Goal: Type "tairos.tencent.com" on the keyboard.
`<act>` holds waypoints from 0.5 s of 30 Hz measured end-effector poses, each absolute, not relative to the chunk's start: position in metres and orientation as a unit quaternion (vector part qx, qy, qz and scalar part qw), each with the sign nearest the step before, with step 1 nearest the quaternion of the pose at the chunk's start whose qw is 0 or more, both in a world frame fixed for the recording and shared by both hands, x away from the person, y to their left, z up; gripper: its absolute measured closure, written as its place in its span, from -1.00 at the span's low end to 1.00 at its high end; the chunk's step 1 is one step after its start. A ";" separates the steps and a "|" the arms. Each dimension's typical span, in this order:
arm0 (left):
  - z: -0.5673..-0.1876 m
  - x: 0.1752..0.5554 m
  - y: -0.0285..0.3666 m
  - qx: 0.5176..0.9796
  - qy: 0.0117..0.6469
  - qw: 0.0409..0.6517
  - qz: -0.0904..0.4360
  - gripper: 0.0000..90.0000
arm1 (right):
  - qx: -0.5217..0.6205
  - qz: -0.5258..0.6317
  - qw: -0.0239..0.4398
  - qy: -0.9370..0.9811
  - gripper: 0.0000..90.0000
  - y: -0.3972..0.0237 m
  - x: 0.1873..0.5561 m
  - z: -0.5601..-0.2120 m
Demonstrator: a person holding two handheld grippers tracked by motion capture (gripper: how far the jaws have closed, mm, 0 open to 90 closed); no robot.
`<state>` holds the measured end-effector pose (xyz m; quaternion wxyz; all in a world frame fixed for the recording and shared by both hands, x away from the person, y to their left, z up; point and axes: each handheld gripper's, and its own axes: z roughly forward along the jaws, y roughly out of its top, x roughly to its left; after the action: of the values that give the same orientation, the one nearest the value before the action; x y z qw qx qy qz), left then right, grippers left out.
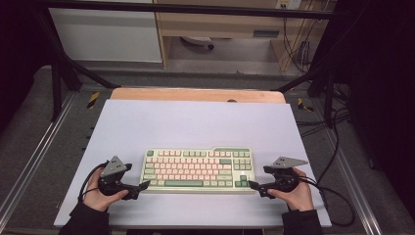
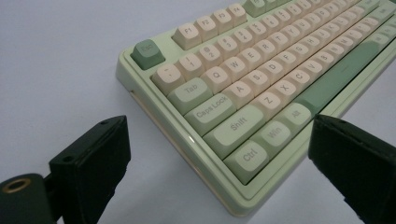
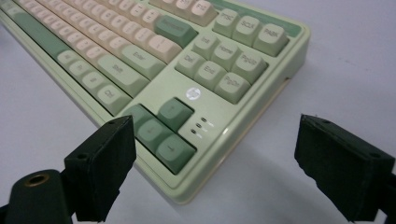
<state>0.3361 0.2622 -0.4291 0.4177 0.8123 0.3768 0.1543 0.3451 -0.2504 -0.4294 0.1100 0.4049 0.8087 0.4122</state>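
A pale lilac-white table top (image 1: 195, 122) fills the workspace, and on its near half we see the green and cream keyboard (image 1: 198, 170) lying flat and square. Our left gripper (image 1: 143, 186) sits released at its left end, our right gripper (image 1: 252, 185) released at its right end, each straddling a near corner without pressing it. We judge the keyboard is set down; only drawing the hands away seems left.

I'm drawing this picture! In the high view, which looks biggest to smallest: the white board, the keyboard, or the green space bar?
1. The white board looks biggest; it covers most of the table.
2. The keyboard comes next, lying on the board.
3. The green space bar looks smallest, a thin strip in the keyboard's front row.
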 end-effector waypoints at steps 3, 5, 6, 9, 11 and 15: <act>-0.431 0.336 0.264 0.814 0.376 0.416 0.154 -0.87 | 0.409 0.404 0.111 0.811 -0.76 -0.256 0.344 -0.433; -0.432 0.336 0.266 0.815 0.376 0.414 0.154 -0.87 | 0.409 0.404 0.109 0.811 -0.77 -0.258 0.343 -0.434; -0.433 0.335 0.267 0.815 0.376 0.414 0.154 -0.87 | 0.410 0.403 0.109 0.811 -0.77 -0.258 0.343 -0.435; -0.434 0.335 0.269 0.815 0.376 0.413 0.154 -0.86 | 0.411 0.398 0.112 0.812 -0.78 -0.260 0.344 -0.437; -0.434 0.334 0.269 0.816 0.375 0.411 0.155 -0.86 | 0.410 0.394 0.114 0.814 -0.78 -0.261 0.343 -0.438; -0.435 0.334 0.269 0.817 0.374 0.411 0.153 -0.86 | 0.411 0.387 0.122 0.816 -0.77 -0.263 0.343 -0.439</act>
<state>0.3344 0.2689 -0.4352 0.4115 0.8169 0.3741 0.1531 0.3431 -0.2632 -0.4388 0.1225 0.4114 0.8160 0.3872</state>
